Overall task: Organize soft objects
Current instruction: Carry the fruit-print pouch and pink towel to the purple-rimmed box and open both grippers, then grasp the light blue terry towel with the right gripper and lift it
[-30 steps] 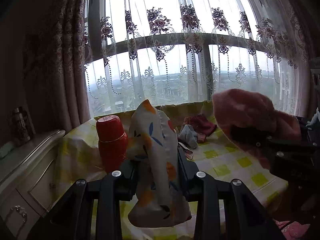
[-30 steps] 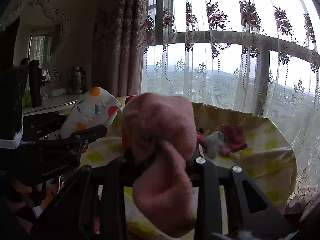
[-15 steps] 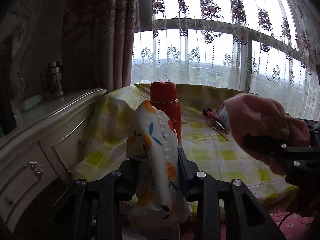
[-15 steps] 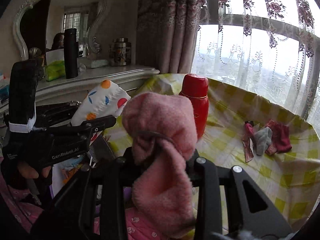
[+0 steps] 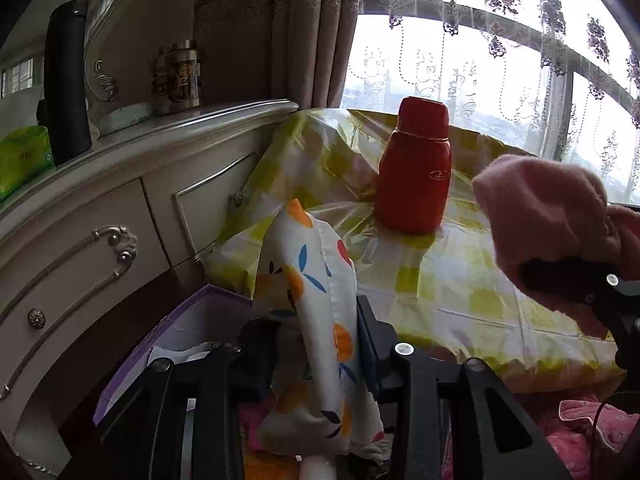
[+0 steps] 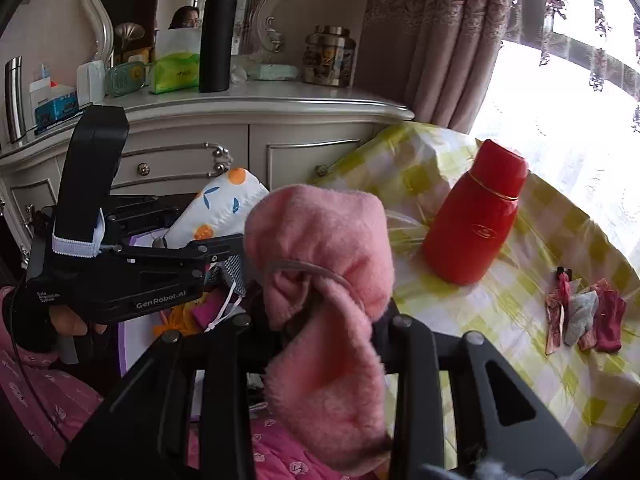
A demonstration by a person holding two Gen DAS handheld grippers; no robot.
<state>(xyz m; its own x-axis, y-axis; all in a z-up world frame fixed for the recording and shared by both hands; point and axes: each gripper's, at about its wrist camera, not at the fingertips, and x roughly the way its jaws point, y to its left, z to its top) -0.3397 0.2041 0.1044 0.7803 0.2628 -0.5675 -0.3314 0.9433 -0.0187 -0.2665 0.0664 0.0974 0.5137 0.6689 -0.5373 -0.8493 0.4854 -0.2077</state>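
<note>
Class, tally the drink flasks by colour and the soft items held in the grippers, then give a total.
Red flask: 1
Black flask: 1
Silver flask: 1
Held soft items: 2, pink fleece cloth in right gripper, fruit-print pouch in left gripper
Total: 5

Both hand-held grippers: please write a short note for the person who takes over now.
Left hand-held gripper: shut on the printed pouch, above the purple box beside the table.
Right hand-held gripper: shut on the pink cloth, close to that box.
Box: already has some soft things inside.
Left: drop both pieces in the box, then fetch the small cloths on the table near the red bottle.
</note>
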